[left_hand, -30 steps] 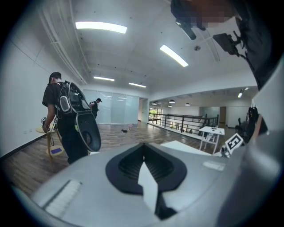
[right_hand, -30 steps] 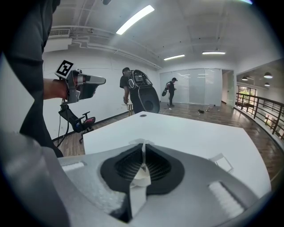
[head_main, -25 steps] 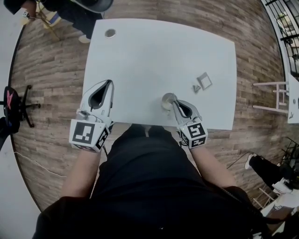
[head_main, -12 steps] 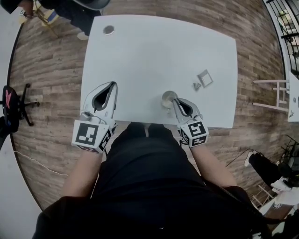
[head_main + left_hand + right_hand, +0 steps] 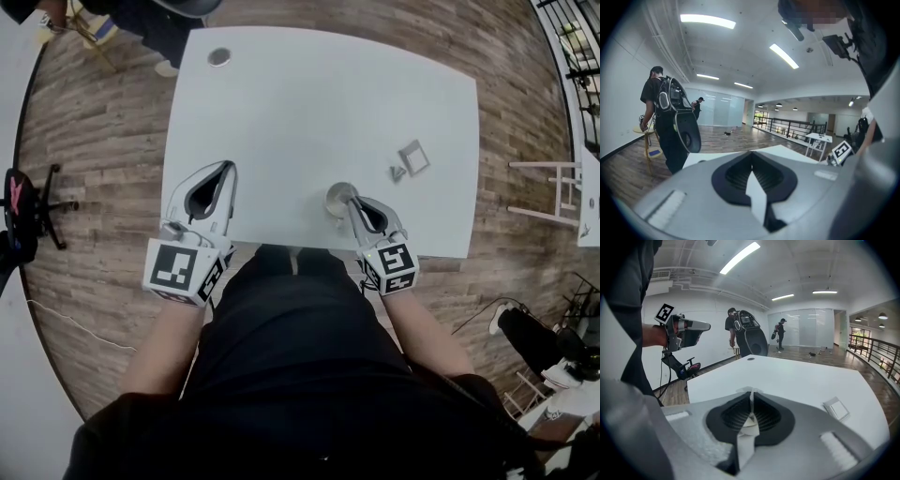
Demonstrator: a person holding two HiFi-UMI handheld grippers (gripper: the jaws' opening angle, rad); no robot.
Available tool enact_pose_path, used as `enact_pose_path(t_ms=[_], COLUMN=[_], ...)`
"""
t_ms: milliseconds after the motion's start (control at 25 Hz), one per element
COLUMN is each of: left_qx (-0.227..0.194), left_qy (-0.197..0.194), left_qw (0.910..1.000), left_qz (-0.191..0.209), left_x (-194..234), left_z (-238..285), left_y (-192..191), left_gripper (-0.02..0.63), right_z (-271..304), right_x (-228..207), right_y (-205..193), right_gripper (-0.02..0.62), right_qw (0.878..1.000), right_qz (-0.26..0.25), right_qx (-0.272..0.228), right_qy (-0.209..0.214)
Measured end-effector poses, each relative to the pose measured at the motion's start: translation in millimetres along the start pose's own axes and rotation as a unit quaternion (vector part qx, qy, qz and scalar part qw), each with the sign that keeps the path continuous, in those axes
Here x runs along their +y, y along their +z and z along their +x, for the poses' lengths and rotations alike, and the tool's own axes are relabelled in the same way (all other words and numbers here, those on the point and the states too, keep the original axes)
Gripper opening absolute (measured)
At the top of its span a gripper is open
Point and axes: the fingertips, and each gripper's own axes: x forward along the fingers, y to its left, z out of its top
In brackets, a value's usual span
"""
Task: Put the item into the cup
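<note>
A small pale cup (image 5: 334, 202) stands near the front edge of the white table (image 5: 309, 103). My right gripper (image 5: 346, 196) is shut on its rim, and in the right gripper view the thin translucent rim (image 5: 742, 390) shows pinched between the jaws of the right gripper (image 5: 750, 393). A small square item (image 5: 412, 157) and a smaller grey piece (image 5: 396, 173) lie on the table to the right of the cup; the square item (image 5: 836, 408) also lies ahead on the right in the right gripper view. My left gripper (image 5: 226, 167) hovers over the table's left front, shut with nothing in it (image 5: 751, 157).
A round grommet (image 5: 219, 57) sits at the table's far left corner. A person with a backpack (image 5: 670, 122) stands beyond that corner. An office chair (image 5: 23, 211) stands on the wood floor at left. A white rack (image 5: 553, 192) stands at right.
The left gripper has drifted slightly to the right. The right gripper and the cup have not moved.
</note>
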Motion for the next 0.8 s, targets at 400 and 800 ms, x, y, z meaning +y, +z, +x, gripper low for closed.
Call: enact_pose_path(t_ms=[400, 800], left_qx=[0.002, 0.008], left_qy=[-0.006, -0.010], left_qw=[1.0000, 0.9999], left_qz=[-0.001, -0.001], left_x=[-0.4, -2.1], left_z=[3.2, 6.8], left_y=[1.1, 0.1], left_gripper=[-0.002, -0.002], right_z=[2.8, 4.8], right_x=[4.4, 3.7], right_y=[-1.1, -4.5], right_gripper=[0.017, 0.017], right_qw=[1.000, 1.000], right_qz=[0.002, 0.007], right_qx=[0.005, 0.009], right_qy=[0.007, 0.011])
